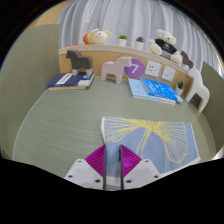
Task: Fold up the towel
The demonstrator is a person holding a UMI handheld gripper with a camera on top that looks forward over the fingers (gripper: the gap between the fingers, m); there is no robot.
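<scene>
Gripper (112,170) sits at bottom centre of the frame, fingers nearly together with only a thin slit between them. Magenta pads (97,160) show on the inner faces. A towel edge appears to run into that slit, so the fingers look clamped on it, though the contact itself is small and hard to confirm.

Towel (150,138) lies flat on the grey-green table (50,125), centre to lower right of the frame, just ahead of the fingers and spreading right. It is pale, light-coloured with yellow line pattern and a fringed right edge. Its near left corner meets the fingertips.

Beyond the towel, upper right: blue book (152,89) lying flat on the table. Upper centre: white toy horse (120,68) standing upright. Upper left: a dark chair-like object (76,66), with a flat dark item (68,81) beside it.

Along the top, a shelf (130,50) carries plush toys: an orange-and-white one (97,36) at left, a white one (165,43) at right. Curtain (115,15) behind them.
</scene>
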